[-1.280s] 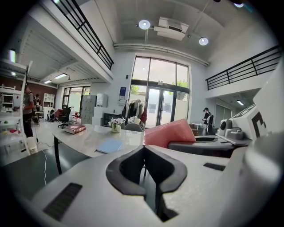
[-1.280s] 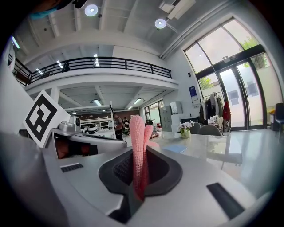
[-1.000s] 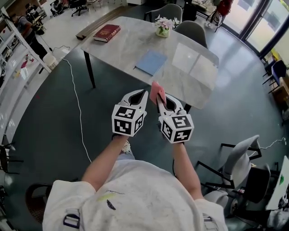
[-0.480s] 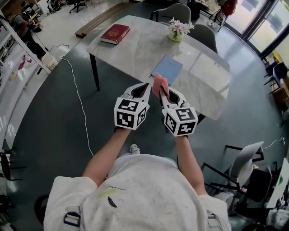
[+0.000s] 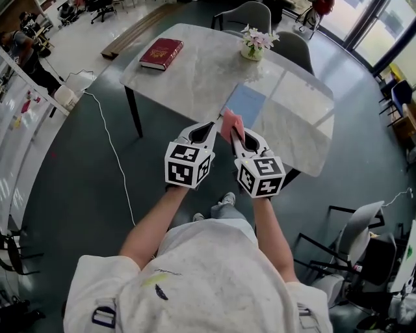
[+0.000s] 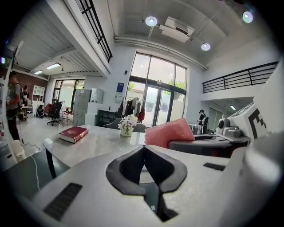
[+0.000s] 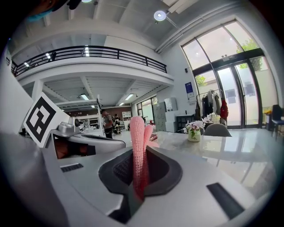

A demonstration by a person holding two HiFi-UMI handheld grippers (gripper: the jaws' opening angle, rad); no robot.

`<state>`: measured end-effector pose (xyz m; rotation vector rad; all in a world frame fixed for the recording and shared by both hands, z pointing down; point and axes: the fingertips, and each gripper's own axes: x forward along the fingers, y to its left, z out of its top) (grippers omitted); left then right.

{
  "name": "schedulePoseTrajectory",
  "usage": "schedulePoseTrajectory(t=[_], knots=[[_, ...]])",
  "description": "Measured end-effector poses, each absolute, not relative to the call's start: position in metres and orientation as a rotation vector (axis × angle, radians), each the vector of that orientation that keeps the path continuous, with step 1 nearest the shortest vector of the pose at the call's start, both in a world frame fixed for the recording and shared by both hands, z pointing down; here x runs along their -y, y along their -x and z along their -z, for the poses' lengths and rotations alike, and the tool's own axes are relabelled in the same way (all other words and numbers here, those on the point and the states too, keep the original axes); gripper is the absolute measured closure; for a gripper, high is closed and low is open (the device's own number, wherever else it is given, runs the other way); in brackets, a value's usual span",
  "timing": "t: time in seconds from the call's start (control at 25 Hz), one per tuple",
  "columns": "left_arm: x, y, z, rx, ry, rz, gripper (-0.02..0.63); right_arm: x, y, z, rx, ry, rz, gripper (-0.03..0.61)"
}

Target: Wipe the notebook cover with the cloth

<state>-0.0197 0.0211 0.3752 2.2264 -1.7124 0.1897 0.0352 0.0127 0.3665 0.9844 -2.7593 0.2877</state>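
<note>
We see a marble table on dark floor, grey chairs behind, tall windows and a railed mezzanine.

Bright daylight, sharp frames.
We see glare on the tabletop, right side; gripper views warp, darken at edges.

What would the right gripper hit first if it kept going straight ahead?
Probably the table, beside the notebook, with the held cloth leading. It may instead pass just above the tabletop toward the red book; its height is unclear.
</note>
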Motion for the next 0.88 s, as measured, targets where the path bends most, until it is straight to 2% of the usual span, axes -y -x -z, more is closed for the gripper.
schedulePoseTrajectory(t=[0.88], knots=[[0.173, 0.003, -0.416, 1.584, -2.226, -0.344, 0.606, 0.190, -0.055, -0.411, 2.695, -1.061, -0.453, 0.563]])
